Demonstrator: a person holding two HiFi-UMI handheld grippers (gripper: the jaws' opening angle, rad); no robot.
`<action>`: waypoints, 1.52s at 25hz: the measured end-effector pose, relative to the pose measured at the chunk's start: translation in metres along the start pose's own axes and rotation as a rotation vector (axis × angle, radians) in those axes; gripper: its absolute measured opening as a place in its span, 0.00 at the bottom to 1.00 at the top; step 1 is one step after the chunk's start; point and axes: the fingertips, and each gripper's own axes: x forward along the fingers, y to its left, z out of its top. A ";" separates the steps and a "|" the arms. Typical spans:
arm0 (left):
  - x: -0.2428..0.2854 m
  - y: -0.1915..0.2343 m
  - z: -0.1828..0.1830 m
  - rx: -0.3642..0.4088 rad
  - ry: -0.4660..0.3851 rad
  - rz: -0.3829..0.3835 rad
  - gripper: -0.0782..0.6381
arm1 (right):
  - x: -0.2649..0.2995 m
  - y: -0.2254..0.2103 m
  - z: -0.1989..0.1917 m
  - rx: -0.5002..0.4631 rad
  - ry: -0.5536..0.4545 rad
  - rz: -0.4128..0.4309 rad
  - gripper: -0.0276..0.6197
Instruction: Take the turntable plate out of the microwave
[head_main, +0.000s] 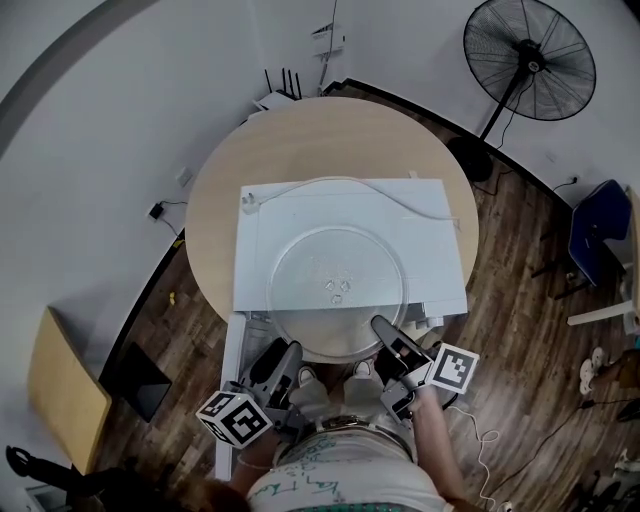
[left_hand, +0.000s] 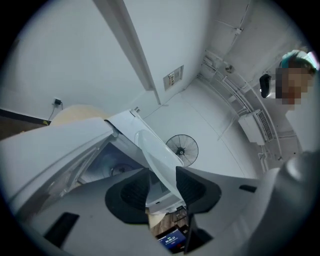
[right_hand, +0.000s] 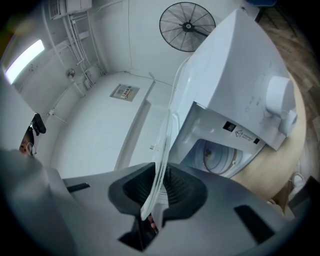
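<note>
The clear glass turntable plate (head_main: 338, 290) hangs level out in front of the white microwave (head_main: 258, 245) and partly above its top. My right gripper (head_main: 385, 332) is shut on the plate's near right rim; in the right gripper view the plate's edge (right_hand: 170, 132) runs pinched between the pads (right_hand: 161, 186). My left gripper (head_main: 290, 352) is at the near left rim. In the left gripper view the plate (left_hand: 156, 155) passes between the jaws (left_hand: 162, 182), with a gap left at one pad. The empty microwave cavity (right_hand: 220, 157) shows behind.
The microwave stands on a round wooden table (head_main: 330, 130), its door (head_main: 232, 380) swung open at the left. A white cable (head_main: 420, 205) lies across its top. A standing fan (head_main: 528, 60) and a blue chair (head_main: 597, 230) are to the right on the wooden floor.
</note>
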 end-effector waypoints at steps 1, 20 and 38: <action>0.000 -0.001 -0.005 -0.009 0.022 -0.017 0.33 | 0.000 -0.001 0.000 0.004 -0.002 -0.002 0.10; 0.013 -0.002 0.003 -0.185 -0.062 -0.103 0.22 | 0.014 0.005 0.010 -0.067 0.036 -0.002 0.13; 0.030 0.013 0.014 -0.147 -0.111 -0.009 0.20 | -0.022 0.003 0.003 -0.945 0.218 -0.419 0.46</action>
